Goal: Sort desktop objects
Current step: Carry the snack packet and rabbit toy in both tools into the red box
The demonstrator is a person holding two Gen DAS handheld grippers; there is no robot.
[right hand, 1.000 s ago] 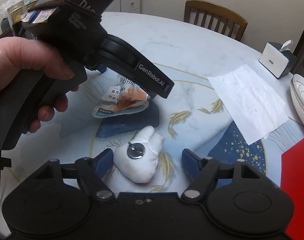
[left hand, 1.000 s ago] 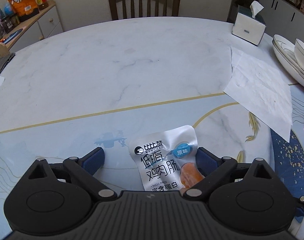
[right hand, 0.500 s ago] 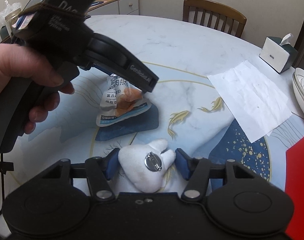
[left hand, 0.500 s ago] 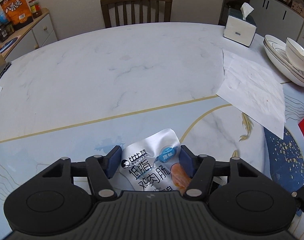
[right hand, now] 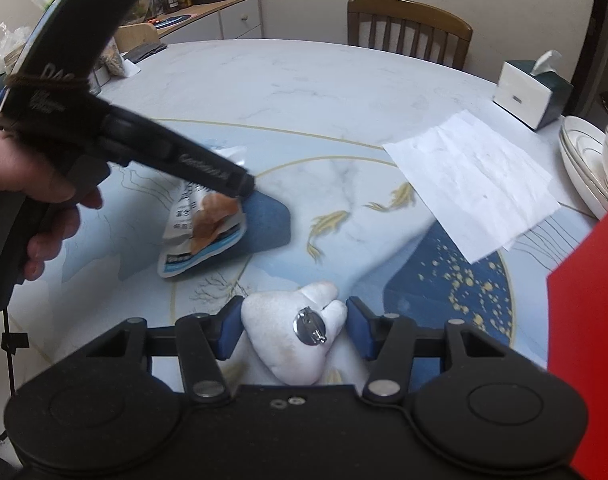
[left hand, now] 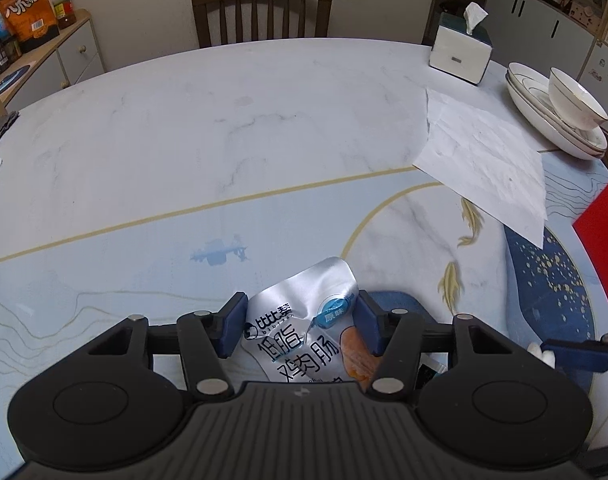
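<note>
Both grippers are closing at once so two items can be sorted together: the left gripper pinches the snack pouch by its sides, buckling it off the worktop, while the right gripper squeezes the white plush brooch.

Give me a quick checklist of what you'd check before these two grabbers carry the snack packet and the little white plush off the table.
1. Left gripper closing on the snack packet, pads against both edges: ok.
2. Packet clear of the table: not ok; in the right wrist view its lower end looks to be trailing on the surface.
3. Right gripper closing on the white plush, pads at both sides: ok.
4. Plush's metal pin clear of the pads: ok.
5. Paper sheet and stacked dishes out of the way: ok.
6. Where each item goes: cannot tell.
</note>
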